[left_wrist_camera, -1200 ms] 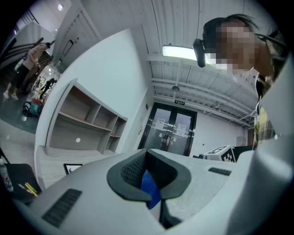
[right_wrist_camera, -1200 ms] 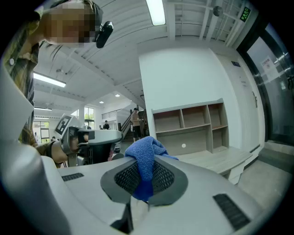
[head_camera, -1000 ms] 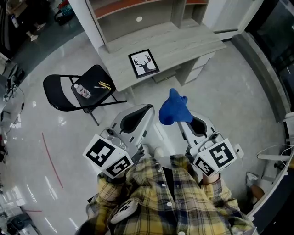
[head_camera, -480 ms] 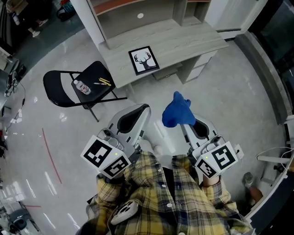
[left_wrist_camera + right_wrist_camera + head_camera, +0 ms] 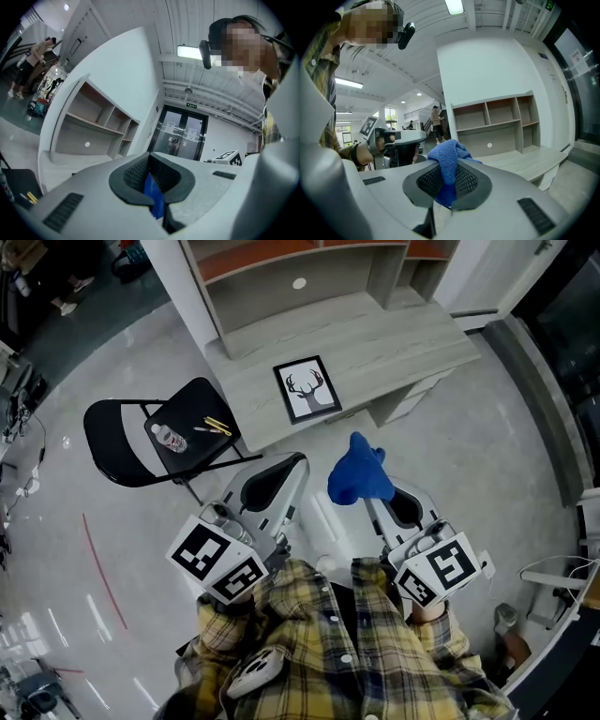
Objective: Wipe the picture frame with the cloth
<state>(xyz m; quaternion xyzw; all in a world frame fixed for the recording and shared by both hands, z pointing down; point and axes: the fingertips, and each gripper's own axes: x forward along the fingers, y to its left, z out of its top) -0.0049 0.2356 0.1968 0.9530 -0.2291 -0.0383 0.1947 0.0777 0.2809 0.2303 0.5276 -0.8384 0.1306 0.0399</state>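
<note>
The picture frame (image 5: 309, 390), black-edged with a deer-head print, lies flat on the grey desk (image 5: 403, 334) ahead of me. In the head view my right gripper (image 5: 377, 493) is shut on the blue cloth (image 5: 359, 472), which bunches up above its jaws; the right gripper view shows that cloth (image 5: 447, 161) pinched in the gripper (image 5: 447, 187). My left gripper (image 5: 292, 463) is beside it, shut. Its own view shows the gripper (image 5: 153, 190) closed with only a thin blue sliver in the seam. Both grippers hang over the floor, short of the desk's near edge.
A black folding chair (image 5: 117, 432) stands left of the desk, with a small bottle (image 5: 169, 437) and yellow pens (image 5: 217, 425) on its seat. A shelf unit (image 5: 281, 282) rises at the desk's back. People stand far off in the left gripper view (image 5: 26, 65).
The desk and the picture frame have come closer and lower in the head view as both grippers moved toward them. The cloth stays pinched in the right gripper.
</note>
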